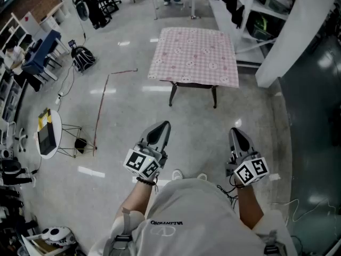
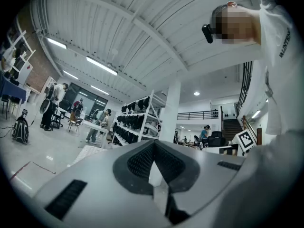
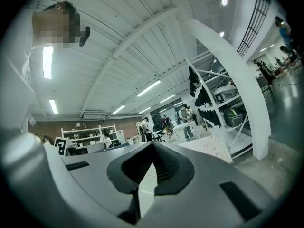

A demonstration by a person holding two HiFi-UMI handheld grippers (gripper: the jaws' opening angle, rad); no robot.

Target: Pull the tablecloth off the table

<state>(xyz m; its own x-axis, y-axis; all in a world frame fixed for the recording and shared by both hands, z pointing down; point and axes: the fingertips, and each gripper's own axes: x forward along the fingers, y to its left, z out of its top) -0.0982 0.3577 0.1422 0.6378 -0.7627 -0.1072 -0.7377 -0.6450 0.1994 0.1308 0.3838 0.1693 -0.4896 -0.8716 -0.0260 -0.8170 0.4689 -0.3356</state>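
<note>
A pink checked tablecloth (image 1: 194, 55) covers a small table with dark legs (image 1: 173, 94) across the floor ahead of me. Both grippers hang well short of it, near my body. My left gripper (image 1: 161, 128) is shut with nothing between its tips. My right gripper (image 1: 236, 133) is shut and empty too. In the left gripper view the jaws meet at the tip (image 2: 155, 143) and the cloth (image 2: 88, 152) shows faintly beyond at the left. The right gripper view shows the tips (image 3: 153, 144) together and the tablecloth (image 3: 209, 148) off to the right.
A white pillar (image 1: 290, 41) and shelving (image 1: 250, 9) stand right of the table. A round side table (image 1: 49, 133) with a yellow and black item is at the left, with a thin rod (image 1: 101, 108) on the floor. Desks, chairs and people fill the far background.
</note>
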